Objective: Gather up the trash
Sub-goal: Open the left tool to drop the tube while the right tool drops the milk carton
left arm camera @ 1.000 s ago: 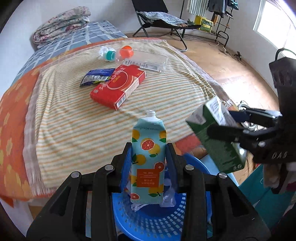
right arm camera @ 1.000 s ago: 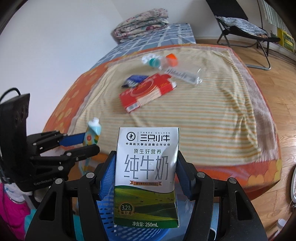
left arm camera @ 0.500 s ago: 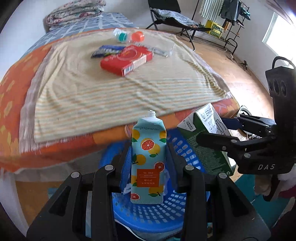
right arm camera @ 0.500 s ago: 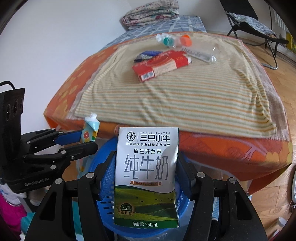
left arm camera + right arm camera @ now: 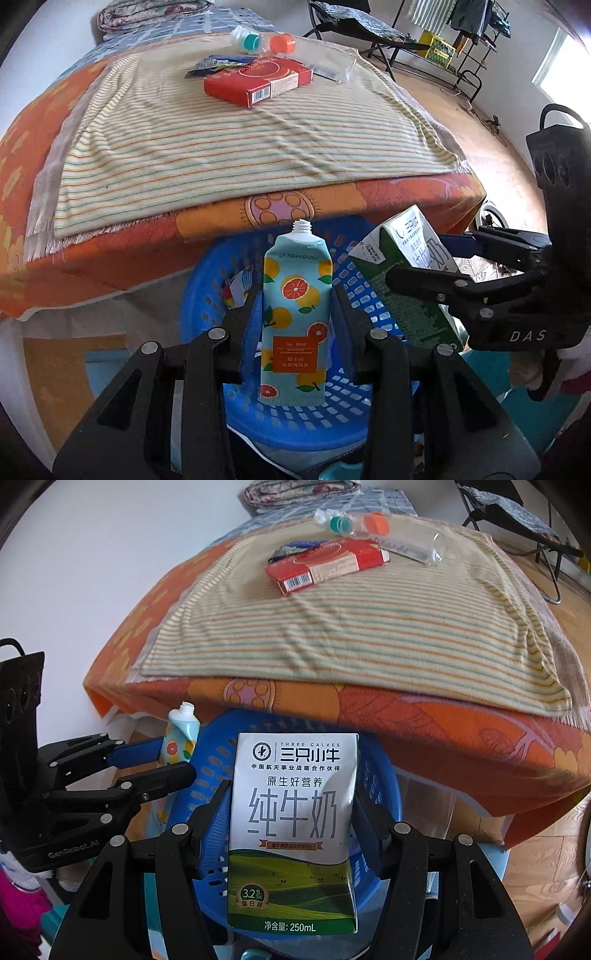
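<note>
The left gripper squeezes an orange tube above the blue basket. The right gripper squeezes a milk carton above that basket too

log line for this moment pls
left gripper: shut on tube | right gripper: shut on milk carton | both over blue basket | red box on bed

We cannot see the blue basket's bottom; the milk carton ahead of us hides it.
</note>
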The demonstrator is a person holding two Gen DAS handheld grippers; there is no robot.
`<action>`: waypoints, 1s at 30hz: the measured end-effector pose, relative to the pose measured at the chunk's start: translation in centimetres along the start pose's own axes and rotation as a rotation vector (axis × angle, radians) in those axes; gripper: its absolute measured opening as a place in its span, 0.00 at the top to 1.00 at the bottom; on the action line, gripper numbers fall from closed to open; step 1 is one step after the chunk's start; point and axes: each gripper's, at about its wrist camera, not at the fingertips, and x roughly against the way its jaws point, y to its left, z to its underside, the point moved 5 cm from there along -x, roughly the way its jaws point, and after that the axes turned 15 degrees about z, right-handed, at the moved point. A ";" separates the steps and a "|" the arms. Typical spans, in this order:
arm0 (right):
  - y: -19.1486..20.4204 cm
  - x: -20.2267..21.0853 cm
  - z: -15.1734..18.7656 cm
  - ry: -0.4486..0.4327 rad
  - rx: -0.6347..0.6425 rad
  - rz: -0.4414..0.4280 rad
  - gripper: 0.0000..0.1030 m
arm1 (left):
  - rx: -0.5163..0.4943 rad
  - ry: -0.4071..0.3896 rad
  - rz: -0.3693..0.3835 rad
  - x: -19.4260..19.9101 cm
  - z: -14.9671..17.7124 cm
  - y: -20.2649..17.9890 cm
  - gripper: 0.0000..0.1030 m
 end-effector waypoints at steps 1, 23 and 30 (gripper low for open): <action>0.0 -0.1 0.1 0.004 0.000 0.000 0.41 | -0.003 0.003 -0.002 -0.1 0.0 0.0 0.65; -0.7 -1.1 0.2 0.059 -0.039 0.004 0.41 | 0.016 0.011 -0.007 -0.4 0.0 0.4 0.49; -0.9 -1.0 -0.1 0.055 -0.052 0.000 0.40 | 0.019 0.001 -0.006 -0.3 -0.5 0.4 0.48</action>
